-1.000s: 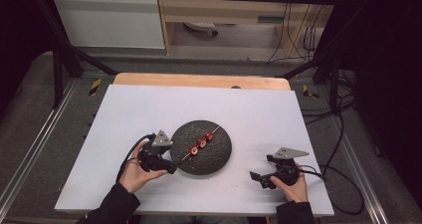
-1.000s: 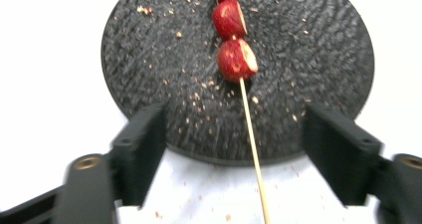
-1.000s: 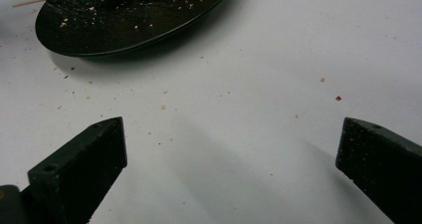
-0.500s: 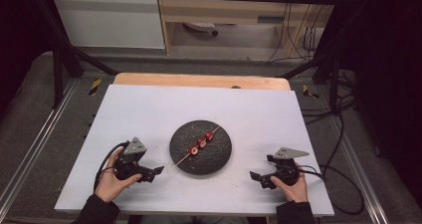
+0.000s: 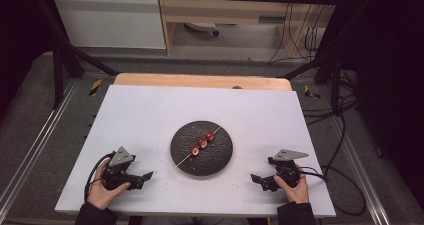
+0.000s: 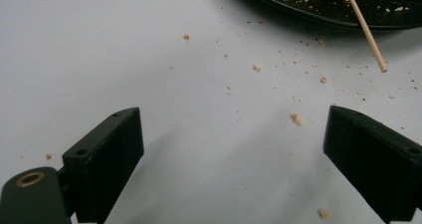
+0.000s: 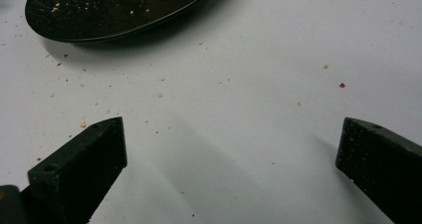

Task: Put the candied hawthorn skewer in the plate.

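Tongs left (image 5: 148,175) and right (image 5: 254,177) rest gaping and empty on the desk (image 5: 150,110), flanking the dark plate (image 5: 220,157) where the fruit skewer (image 5: 201,144) lies centred, within either's reach.

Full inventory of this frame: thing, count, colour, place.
plate: 1, black, centre of the board
skewer: 1, pale wood, across the plate, near end past its rim
fruit pieces: 3, red, on the skewer
crumbs: many, tan, scattered by the plate
board: 1, white, on the wooden table
left gripper: 1, black, near-left, jaws open, empty
right gripper: 1, black, near-right, jaws open, empty
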Demonstrator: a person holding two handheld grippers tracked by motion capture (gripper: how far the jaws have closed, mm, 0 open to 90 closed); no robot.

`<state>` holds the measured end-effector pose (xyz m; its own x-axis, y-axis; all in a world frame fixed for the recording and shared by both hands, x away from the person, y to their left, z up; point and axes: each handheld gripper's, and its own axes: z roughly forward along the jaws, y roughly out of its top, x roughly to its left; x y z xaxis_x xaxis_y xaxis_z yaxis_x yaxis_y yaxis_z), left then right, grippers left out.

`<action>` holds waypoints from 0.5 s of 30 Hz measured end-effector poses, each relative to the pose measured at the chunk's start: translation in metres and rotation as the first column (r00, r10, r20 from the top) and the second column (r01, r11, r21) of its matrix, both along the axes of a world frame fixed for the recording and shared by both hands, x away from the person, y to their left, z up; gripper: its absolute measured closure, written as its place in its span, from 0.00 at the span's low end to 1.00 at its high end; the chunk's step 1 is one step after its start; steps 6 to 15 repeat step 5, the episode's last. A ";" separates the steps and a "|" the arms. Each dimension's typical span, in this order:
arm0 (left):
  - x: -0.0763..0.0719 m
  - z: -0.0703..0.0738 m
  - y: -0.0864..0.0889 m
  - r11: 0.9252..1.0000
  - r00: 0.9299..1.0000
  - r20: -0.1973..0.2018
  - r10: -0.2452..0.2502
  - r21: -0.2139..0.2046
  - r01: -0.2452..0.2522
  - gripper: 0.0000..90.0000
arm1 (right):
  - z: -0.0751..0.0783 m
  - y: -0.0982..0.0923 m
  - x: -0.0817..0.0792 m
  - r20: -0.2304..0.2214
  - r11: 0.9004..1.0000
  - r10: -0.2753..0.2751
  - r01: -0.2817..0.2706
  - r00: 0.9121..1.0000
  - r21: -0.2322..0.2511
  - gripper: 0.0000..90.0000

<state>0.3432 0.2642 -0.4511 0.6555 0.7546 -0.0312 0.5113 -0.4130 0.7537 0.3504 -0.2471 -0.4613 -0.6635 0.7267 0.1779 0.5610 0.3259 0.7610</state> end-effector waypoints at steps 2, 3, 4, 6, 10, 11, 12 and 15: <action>0.000 0.000 0.001 1.000 1.000 -0.002 0.002 0.001 -0.002 0.09 | 0.000 0.000 -0.001 -0.003 1.000 0.000 0.000 1.000 -0.002 0.01; 0.000 0.000 0.002 1.000 1.000 -0.002 0.005 0.001 -0.005 0.09 | 0.000 0.000 -0.001 0.000 1.000 0.003 -0.003 1.000 -0.007 0.01; 0.000 0.000 0.003 1.000 1.000 -0.003 0.006 0.000 -0.006 0.09 | 0.000 0.000 -0.001 -0.004 1.000 0.002 -0.002 1.000 -0.008 0.01; 0.000 0.000 0.004 1.000 1.000 0.000 0.008 0.000 -0.008 0.09 | 0.000 0.000 -0.001 -0.004 1.000 0.004 -0.004 1.000 -0.011 0.01; 0.000 0.000 0.004 1.000 1.000 0.000 0.008 0.000 -0.008 0.09 | 0.000 0.000 -0.001 -0.004 1.000 0.004 -0.004 1.000 -0.011 0.01; 0.000 0.000 0.004 1.000 1.000 0.000 0.008 0.000 -0.008 0.09 | 0.000 0.000 -0.001 -0.004 1.000 0.004 -0.004 1.000 -0.011 0.01; 0.000 0.000 0.004 1.000 1.000 0.000 0.008 0.000 -0.008 0.09 | 0.000 0.000 -0.001 -0.004 1.000 0.004 -0.004 1.000 -0.011 0.01; 0.000 0.000 0.004 1.000 1.000 0.000 0.008 0.000 -0.008 0.09 | 0.000 0.000 -0.001 -0.004 1.000 0.004 -0.004 1.000 -0.011 0.01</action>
